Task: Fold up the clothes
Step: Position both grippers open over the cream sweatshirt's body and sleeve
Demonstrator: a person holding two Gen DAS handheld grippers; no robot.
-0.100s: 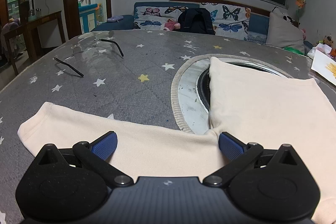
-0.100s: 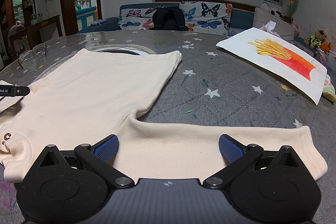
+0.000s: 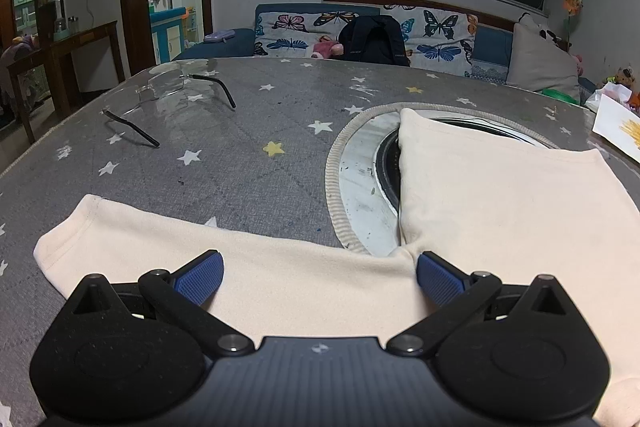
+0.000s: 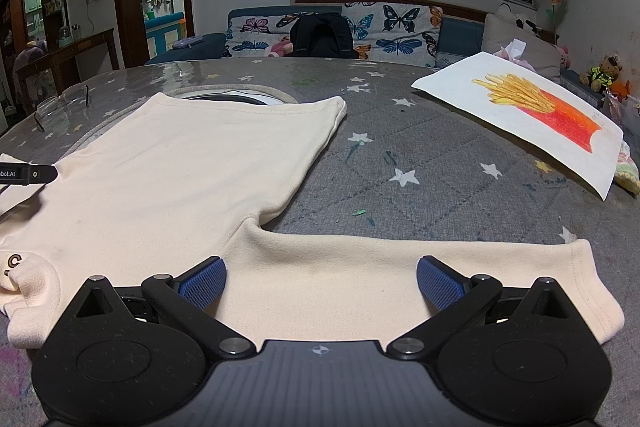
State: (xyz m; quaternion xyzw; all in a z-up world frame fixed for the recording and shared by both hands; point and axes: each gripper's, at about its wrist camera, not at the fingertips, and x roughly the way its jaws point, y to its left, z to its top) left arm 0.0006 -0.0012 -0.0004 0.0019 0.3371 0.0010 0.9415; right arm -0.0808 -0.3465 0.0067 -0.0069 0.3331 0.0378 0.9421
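**Left wrist and right wrist views: both grippers poised wide over a spread cream top**

Left wrist view, nearest first: the left gripper (image 3: pixel 320 279) has its blue pads spread wide apart and holds nothing, hovering low over one sleeve (image 3: pixel 132 247) of the cream sweatshirt (image 3: pixel 500 211). That sleeve runs out sideways to its cuff on the grey star-print tabletop (image 3: pixel 248 179). Right wrist view mirrors this: the right gripper (image 4: pixel 320 281) is likewise wide apart and empty above the other sleeve (image 4: pixel 460 283), whose cuff lies near the tabletop's edge.

Beyond the sleeves the body of the garment lies flat, back up as far as I can tell, its hem partly covering a round metal inset (image 3: pixel 368 183) in the tabletop. Farther off sit a pair of glasses (image 3: pixel 168 103) and a drawing of fries (image 4: pixel 536 107), both well apart from the cloth.

My judgement: the fabric looks like soft, fairly thick fleece, light, limp and not slippery, so it should drape and crease wherever lifted. Pinching each sleeve near the cuff or its seam edge seems the surest hold, then carrying it inward across the body.
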